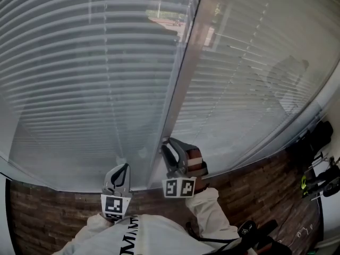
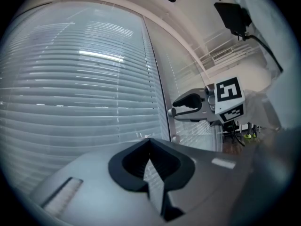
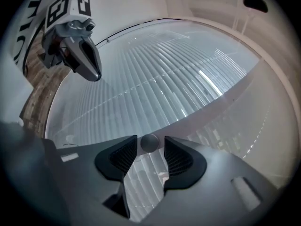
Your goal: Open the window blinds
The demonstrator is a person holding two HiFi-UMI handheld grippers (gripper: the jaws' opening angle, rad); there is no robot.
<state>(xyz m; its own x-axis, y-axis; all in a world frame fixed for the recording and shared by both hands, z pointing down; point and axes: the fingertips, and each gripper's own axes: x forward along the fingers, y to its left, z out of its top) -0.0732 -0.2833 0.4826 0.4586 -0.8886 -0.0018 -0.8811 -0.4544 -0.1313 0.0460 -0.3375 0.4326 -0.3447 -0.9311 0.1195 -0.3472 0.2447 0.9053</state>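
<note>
Two white slatted blinds cover the window, the left blind (image 1: 79, 78) and the right blind (image 1: 249, 89), with a pale upright frame (image 1: 180, 78) between them. My right gripper (image 1: 171, 152) is at the foot of that frame and points level at the window. In the right gripper view its jaws (image 3: 149, 147) stand open, and a small grey round knob (image 3: 149, 142) sits between the fingertips with a thin gap on each side. My left gripper (image 1: 121, 173) hovers low before the left blind, its tips (image 2: 150, 141) together on nothing.
A brick wall (image 1: 48, 217) runs below the sill. Dark gear with cables and yellow-green parts (image 1: 319, 179) lies on the floor at the right. The person's white sleeve (image 1: 212, 211) trails behind the right gripper. The left gripper view shows a second small knob (image 2: 175, 139) low by the frame.
</note>
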